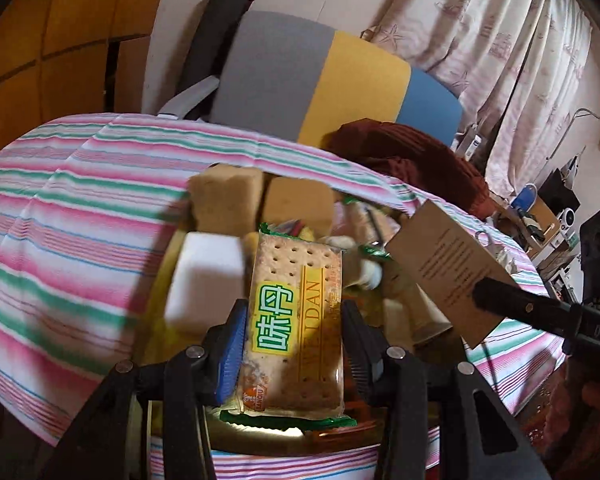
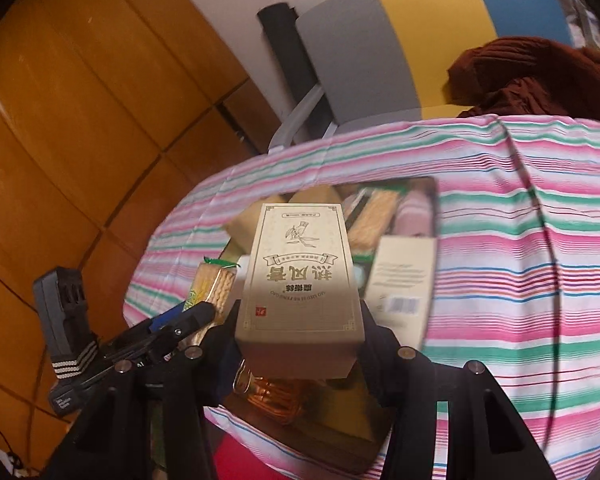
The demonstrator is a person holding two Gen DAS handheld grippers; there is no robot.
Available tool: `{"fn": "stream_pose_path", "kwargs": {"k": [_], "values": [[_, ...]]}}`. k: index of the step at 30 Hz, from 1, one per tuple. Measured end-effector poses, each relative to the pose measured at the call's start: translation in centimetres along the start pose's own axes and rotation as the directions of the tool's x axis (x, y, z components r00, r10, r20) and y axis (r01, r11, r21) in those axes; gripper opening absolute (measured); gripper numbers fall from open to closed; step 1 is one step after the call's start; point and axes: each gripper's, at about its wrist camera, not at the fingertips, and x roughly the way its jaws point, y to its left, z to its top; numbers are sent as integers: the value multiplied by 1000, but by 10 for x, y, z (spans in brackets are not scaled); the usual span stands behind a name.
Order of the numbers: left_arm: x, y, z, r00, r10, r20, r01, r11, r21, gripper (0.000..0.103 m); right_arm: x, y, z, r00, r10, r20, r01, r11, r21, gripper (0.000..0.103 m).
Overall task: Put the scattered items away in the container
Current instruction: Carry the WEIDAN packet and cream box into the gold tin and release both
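Note:
My left gripper [image 1: 294, 316] is shut on a cracker packet [image 1: 296, 320] with green trim, held just above the shiny gold container [image 1: 160, 280]. Inside lie a white block [image 1: 206, 276], two tan sponges [image 1: 226, 196] and more wrapped snacks [image 1: 364, 256]. My right gripper [image 2: 298, 312] is shut on a beige carton with Chinese print [image 2: 300, 276], held over the same container [image 2: 428, 184]; the carton [image 1: 444, 268] also shows at the right of the left wrist view. The cracker packet [image 2: 214, 288] shows at the left of the right wrist view.
The container sits on a pink, green and white striped cloth [image 1: 60, 220]. Behind the table stands a grey, yellow and blue chair [image 1: 320, 80] with a dark red garment [image 1: 412, 156]. A black cable [image 2: 540, 220] crosses the cloth. Wooden panels [image 2: 80, 120] are on the left.

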Motion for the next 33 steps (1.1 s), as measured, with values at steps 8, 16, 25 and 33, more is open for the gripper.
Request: {"fn": "stream_pose_path", "kwargs": {"k": [8, 16, 25, 33], "values": [[3, 25, -6, 999, 52, -12, -52, 998, -22, 46, 42, 29, -5, 998, -54, -32, 51, 996, -70, 52], [16, 41, -13, 997, 59, -48, -62, 997, -48, 46, 69, 49, -6, 992, -119, -34, 113, 985, -129, 52], [26, 43, -16, 997, 46, -66, -50, 997, -66, 46, 88, 51, -14, 991, -120, -58, 112, 986, -127, 54], [15, 51, -16, 998, -3, -68, -8, 987, -163, 47, 79, 44, -21, 997, -44, -56, 40, 997, -69, 62]]}}
